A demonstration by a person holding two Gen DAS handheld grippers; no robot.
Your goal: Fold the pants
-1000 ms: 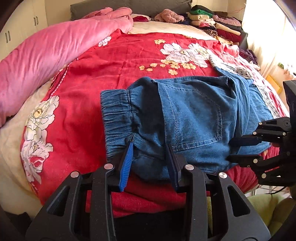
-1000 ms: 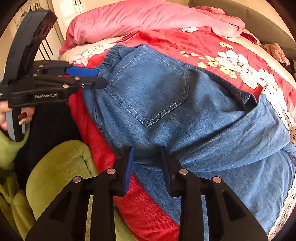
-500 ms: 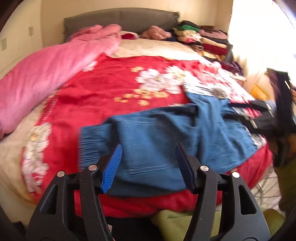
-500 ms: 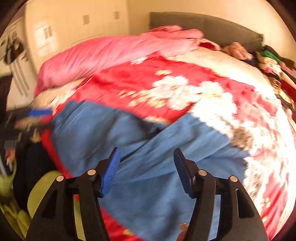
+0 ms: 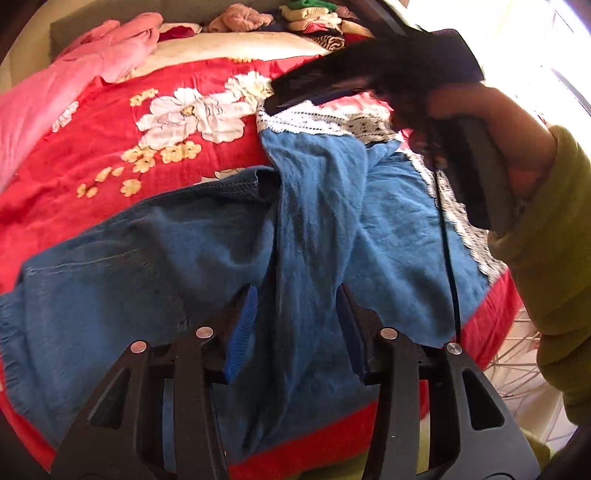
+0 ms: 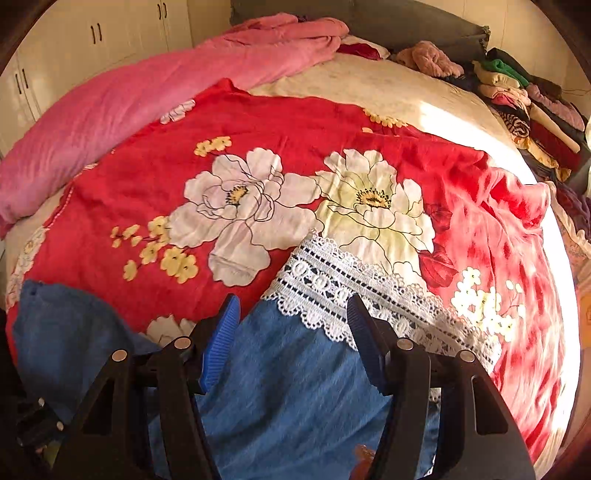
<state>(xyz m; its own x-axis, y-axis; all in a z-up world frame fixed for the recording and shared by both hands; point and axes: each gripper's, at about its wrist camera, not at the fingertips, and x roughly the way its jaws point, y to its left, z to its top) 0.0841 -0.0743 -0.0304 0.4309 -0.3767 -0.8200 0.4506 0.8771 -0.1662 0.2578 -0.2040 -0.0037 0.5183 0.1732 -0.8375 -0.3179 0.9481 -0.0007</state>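
Both my hand-held grippers are released, nothing between the pads. Left hand-held gripper [image 5: 293,326] hovers low over the pants [image 5: 192,251], jaws spread wide above the thigh. Right hand-held gripper [image 6: 291,334] hangs over the leg end, jaws straddling the lace hem [image 6: 343,288].

Pants lie on the bed, across the red floral cover [image 6: 258,147], near its front edge. One leg is draped over the other in a twisted ridge; the waist end trails to my left.

Risks, as I judge them:
- Denim is soft and layered. A shallow pinch at the hem may catch only the top layer, and the fold would come out skewed.
- The lace is openwork; a pad edge could snag it.
- The cover is loose and wrinkled. Pinching too deep could lift it with the leg.
- The pants sit close to the bed edge; a careless pull may slide them off.

Room: pink quilt [image 6: 129,96] along the far left, grey headboard [image 6: 406,22], stacked clothes [image 6: 524,96] at far right, white cabinets [image 6: 74,40] behind. Strong sun from the right washes out that side.
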